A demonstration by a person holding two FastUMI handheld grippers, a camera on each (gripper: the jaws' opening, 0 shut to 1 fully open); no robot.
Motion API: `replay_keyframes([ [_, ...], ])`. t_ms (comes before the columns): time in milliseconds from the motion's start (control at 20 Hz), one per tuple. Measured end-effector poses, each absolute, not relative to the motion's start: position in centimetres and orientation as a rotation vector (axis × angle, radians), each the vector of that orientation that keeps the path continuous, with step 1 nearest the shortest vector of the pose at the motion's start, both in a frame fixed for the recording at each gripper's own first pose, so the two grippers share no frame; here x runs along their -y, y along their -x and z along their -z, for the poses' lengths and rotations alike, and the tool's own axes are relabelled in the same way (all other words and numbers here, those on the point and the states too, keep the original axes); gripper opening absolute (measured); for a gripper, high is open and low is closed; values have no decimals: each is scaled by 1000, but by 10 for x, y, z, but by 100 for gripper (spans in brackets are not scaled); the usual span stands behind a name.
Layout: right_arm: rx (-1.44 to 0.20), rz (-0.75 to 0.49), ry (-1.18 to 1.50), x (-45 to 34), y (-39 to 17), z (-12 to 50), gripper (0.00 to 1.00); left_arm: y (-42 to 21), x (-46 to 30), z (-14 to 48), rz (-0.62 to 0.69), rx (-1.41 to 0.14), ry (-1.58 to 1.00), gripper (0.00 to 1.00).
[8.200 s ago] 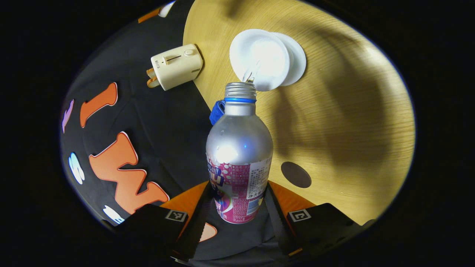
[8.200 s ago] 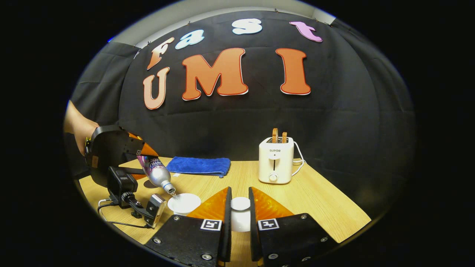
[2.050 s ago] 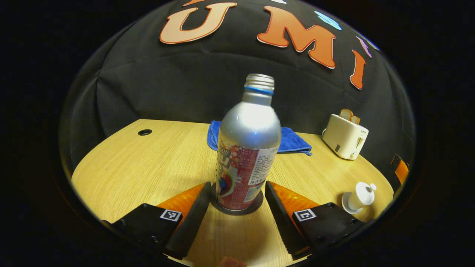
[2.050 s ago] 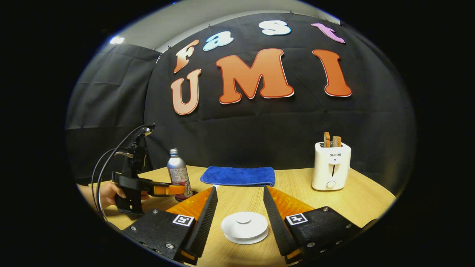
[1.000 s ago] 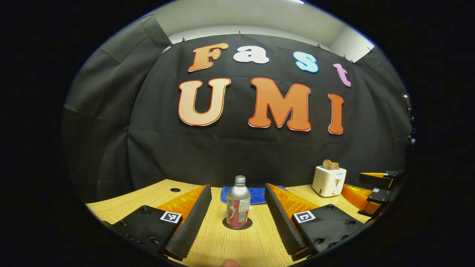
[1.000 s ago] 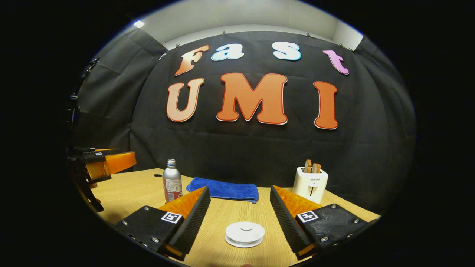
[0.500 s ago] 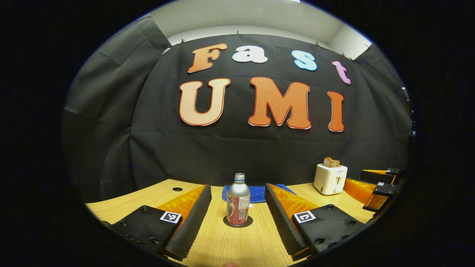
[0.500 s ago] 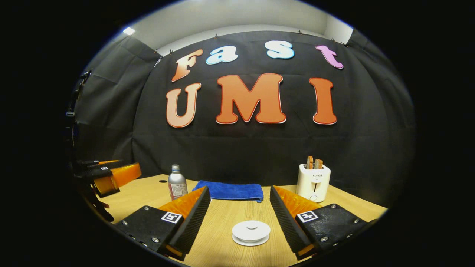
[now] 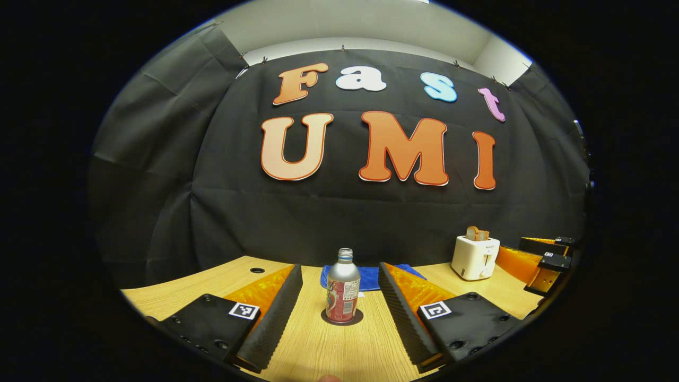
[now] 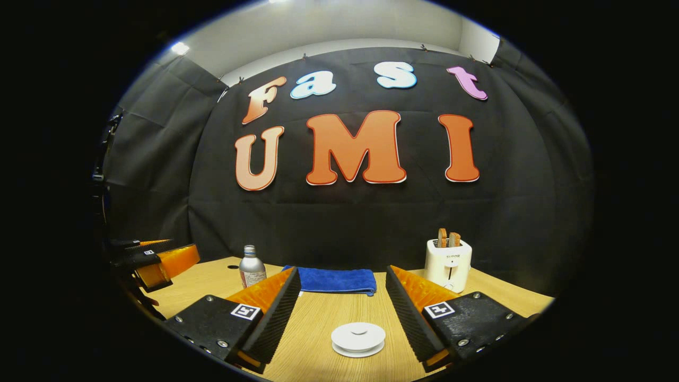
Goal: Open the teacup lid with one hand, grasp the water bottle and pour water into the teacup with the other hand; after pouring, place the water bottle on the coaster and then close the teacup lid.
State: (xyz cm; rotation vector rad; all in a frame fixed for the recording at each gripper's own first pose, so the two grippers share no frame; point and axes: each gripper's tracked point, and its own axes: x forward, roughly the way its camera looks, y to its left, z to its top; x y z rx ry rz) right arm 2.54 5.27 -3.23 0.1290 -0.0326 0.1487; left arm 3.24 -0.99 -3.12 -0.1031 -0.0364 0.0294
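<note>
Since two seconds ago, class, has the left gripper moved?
Yes. The left gripper has backed away from the water bottle standing on the coaster.

In your left gripper view, the water bottle stands on the coaster on the bench. The cloth lies behind it. The toaster sits to the right. In your right gripper view, the teacup sits in front with its lid on.
</note>
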Motion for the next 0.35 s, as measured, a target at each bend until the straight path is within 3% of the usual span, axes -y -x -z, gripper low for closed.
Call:
replay_keyframes([
  [350,67,-108,-163,-41,-27,18,96,-34,10,31,-28,55,106,94],
])
